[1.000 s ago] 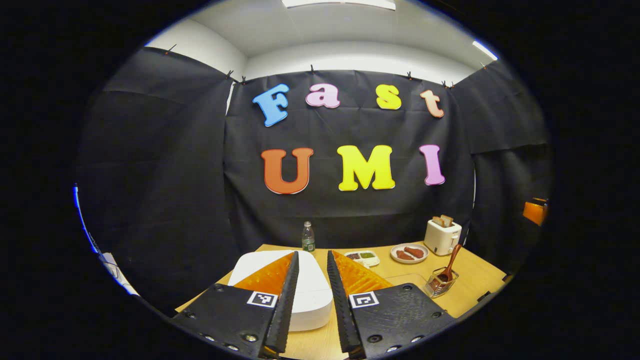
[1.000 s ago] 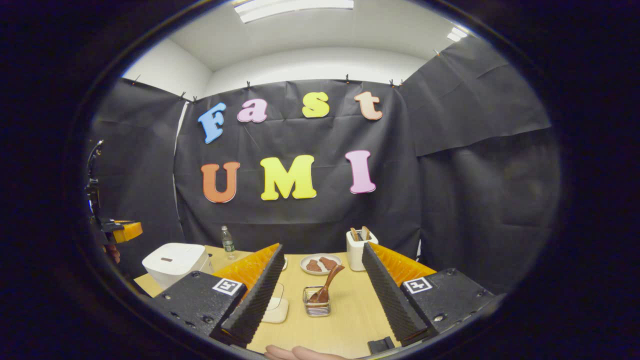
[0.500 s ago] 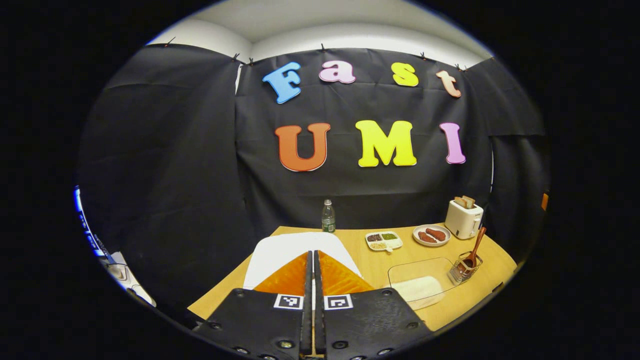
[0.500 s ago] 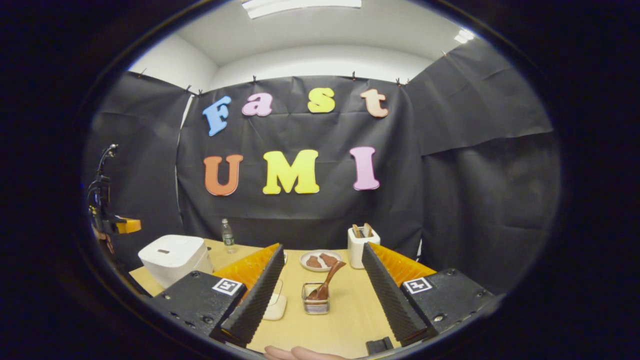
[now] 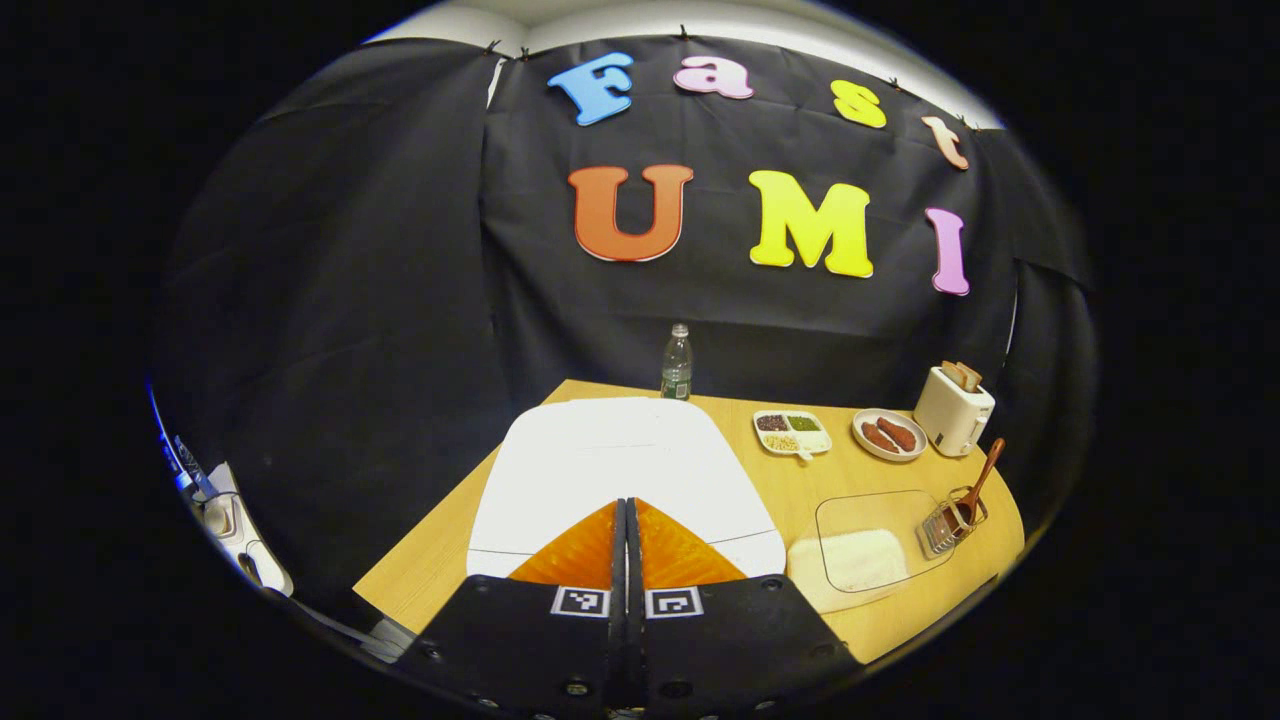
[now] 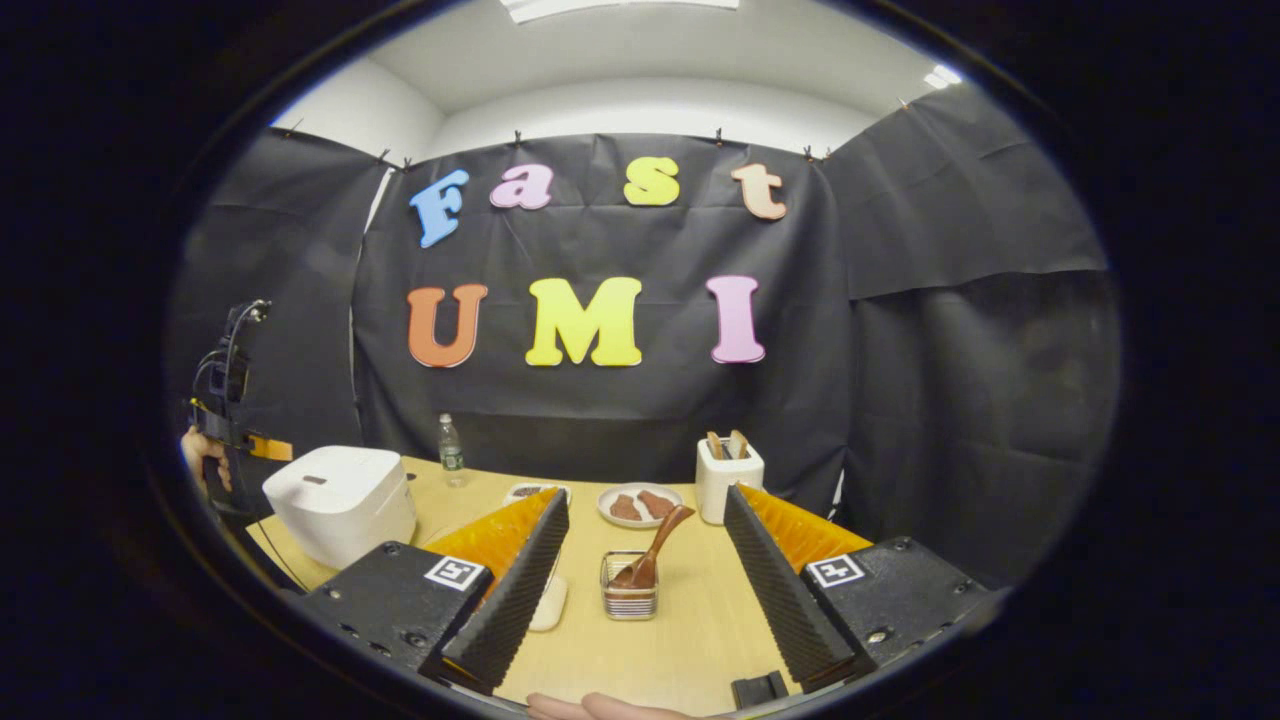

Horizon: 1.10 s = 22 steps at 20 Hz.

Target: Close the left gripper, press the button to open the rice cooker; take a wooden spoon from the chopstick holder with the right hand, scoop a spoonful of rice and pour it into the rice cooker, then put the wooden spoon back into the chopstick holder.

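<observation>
Over the white cooker point(image 5: 625, 465) at the table's left end, your left gripper point(image 5: 625, 515) has its fingers pressed together with nothing between them; bring the joined tips straight down on the lid button. Your right gripper point(image 6: 645, 560) is spread wide, empty, framing the spoon point(image 6: 655, 555) leaning in the holder point(image 6: 628, 600).

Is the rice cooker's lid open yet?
No, the rice cooker sits with its white lid flat down, and the left gripper hovers shut above it.
</observation>
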Each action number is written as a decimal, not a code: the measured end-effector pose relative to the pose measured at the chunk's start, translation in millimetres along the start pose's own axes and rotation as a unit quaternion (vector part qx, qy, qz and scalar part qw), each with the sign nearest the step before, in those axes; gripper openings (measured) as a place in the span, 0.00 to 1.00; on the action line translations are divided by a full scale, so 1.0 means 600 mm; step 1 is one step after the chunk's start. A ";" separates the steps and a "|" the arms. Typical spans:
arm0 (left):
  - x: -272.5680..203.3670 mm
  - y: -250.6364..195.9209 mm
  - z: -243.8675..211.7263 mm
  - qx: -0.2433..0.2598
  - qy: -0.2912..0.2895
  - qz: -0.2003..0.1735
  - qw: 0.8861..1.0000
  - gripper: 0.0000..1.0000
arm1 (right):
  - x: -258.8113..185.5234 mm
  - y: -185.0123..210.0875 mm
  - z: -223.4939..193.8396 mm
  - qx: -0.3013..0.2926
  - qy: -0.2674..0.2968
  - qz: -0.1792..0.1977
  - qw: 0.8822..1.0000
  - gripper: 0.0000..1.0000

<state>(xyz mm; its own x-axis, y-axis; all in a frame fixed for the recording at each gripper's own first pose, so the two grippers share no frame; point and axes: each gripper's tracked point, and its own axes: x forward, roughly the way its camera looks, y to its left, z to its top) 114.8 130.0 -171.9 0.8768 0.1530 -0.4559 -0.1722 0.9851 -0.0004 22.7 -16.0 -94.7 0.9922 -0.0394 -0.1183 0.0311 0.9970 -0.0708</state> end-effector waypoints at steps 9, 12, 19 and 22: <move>0.062 -0.002 -0.040 0.000 0.035 0.000 0.999 0.00 | 0.025 0.017 -0.021 0.007 -0.014 0.039 0.999 0.99; 0.062 -0.004 -0.052 -0.002 0.045 0.004 0.999 0.00 | 0.027 0.012 -0.020 0.007 -0.016 0.035 0.999 0.99; 0.063 0.000 -0.057 -0.021 0.052 0.003 0.998 0.00 | 0.023 0.000 -0.032 0.010 -0.010 0.026 1.000 0.99; 0.057 -0.002 -0.050 -0.029 0.044 0.001 0.999 0.00 | 0.020 -0.014 -0.025 -0.002 -0.017 0.011 1.000 1.00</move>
<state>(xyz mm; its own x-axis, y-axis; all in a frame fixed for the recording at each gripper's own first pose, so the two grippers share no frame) 131.4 131.8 -214.2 0.8338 0.1448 -0.5328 -0.2020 0.9781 -0.0504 32.6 -26.1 -110.2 0.9962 -0.0147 -0.0855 0.0085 0.9974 -0.0719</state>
